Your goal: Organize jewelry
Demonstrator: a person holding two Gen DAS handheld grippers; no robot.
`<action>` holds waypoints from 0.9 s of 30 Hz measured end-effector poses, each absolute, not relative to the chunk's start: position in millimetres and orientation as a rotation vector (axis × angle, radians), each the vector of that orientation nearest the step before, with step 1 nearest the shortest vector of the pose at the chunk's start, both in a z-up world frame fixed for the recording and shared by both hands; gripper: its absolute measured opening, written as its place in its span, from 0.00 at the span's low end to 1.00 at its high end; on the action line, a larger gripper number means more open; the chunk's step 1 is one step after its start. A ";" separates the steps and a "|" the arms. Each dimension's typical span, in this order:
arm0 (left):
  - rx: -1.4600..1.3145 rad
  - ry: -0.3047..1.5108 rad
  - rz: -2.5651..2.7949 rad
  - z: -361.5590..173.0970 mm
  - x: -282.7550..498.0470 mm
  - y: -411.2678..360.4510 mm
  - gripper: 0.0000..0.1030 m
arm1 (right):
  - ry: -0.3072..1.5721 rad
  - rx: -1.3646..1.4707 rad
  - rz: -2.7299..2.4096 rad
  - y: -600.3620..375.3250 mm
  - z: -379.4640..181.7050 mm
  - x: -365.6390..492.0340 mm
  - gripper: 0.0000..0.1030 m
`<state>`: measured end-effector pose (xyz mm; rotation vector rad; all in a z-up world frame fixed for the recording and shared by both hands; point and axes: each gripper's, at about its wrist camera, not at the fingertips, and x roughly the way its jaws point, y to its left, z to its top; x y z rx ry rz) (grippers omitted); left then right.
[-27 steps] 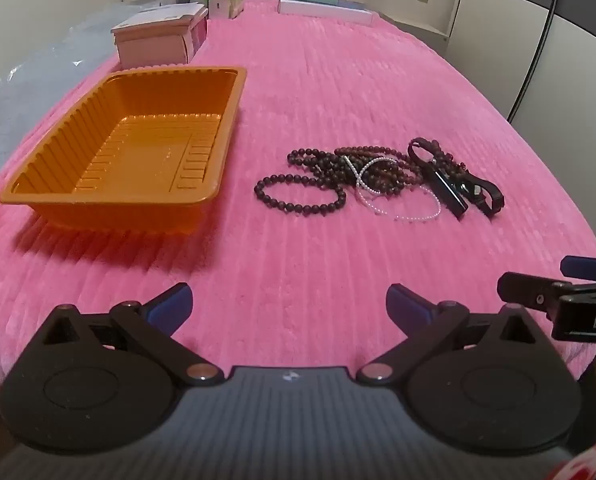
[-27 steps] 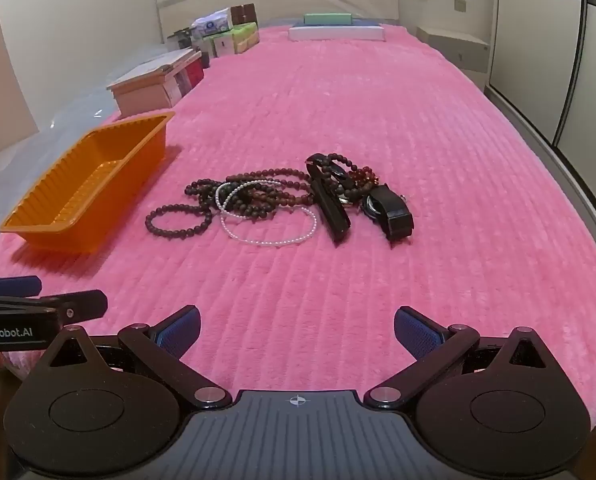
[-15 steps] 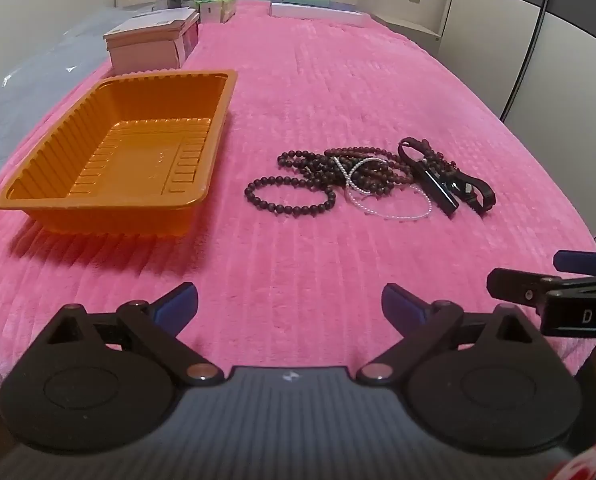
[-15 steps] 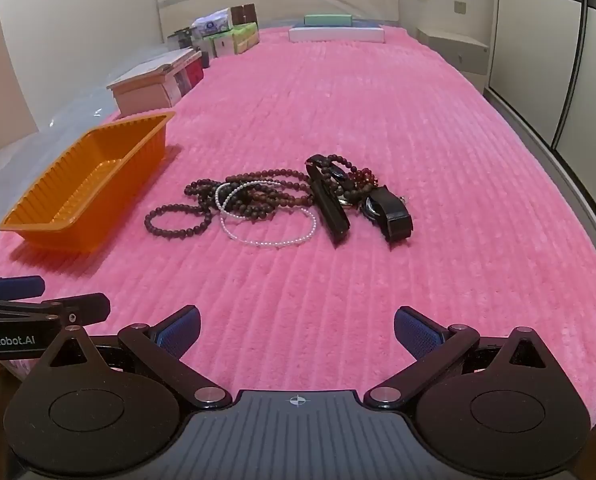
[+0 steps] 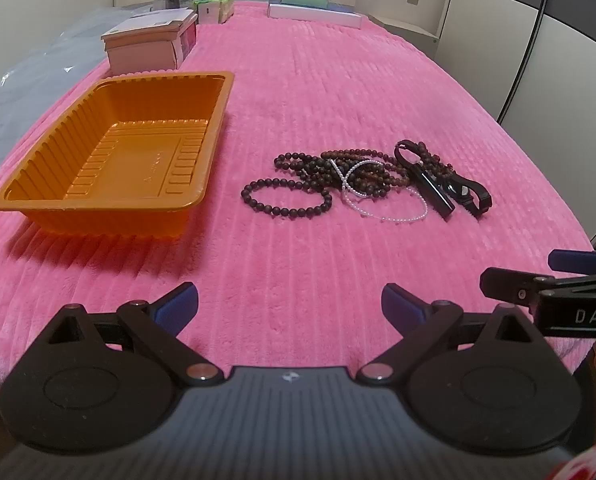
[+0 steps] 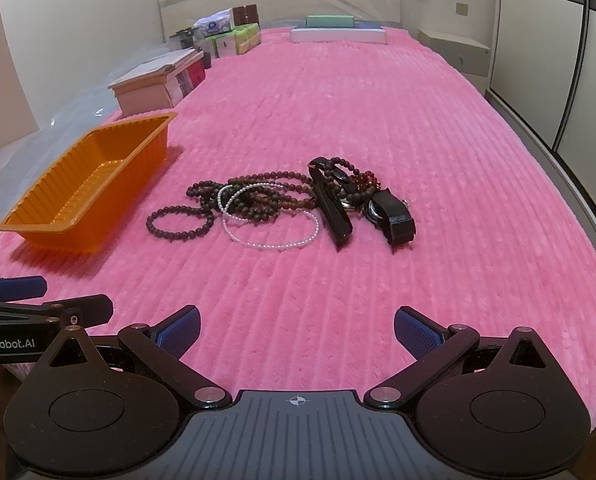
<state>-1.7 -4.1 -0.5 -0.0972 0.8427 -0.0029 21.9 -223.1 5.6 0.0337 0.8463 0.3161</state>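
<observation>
On the pink blanket lies a tangle of jewelry: a dark bead bracelet (image 5: 286, 201) (image 6: 179, 222), brown bead strands (image 5: 350, 168) (image 6: 257, 196), a white pearl string (image 5: 386, 210) (image 6: 269, 232) and black watches (image 5: 454, 194) (image 6: 390, 216). An empty orange tray (image 5: 109, 152) (image 6: 85, 188) stands to their left. My left gripper (image 5: 289, 304) hovers open near the blanket's front edge, well short of the beads. My right gripper (image 6: 298, 330) is open too, nothing between its fingers, with the pile ahead of it.
A pink box (image 5: 149, 46) (image 6: 157, 84) sits behind the tray. Several small boxes (image 6: 225, 36) and a flat white box (image 6: 338, 34) stand at the far end. Wardrobe doors (image 6: 558, 60) run along the right. Clear plastic covers the left side.
The left gripper's view has shifted a little: tray and beads sit slightly lower and nearer the left. The right gripper has hardly moved. Both stay open.
</observation>
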 end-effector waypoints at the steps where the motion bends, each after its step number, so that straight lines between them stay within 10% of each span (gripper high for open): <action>1: -0.098 0.842 -0.003 -0.4 -1.6 -3.8 0.95 | 0.846 0.033 0.316 -223.0 5.8 22.1 1.00; 27: -0.107 0.840 -0.001 1.3 -0.8 -3.5 0.95 | 0.846 0.030 0.317 -222.1 6.2 22.7 0.99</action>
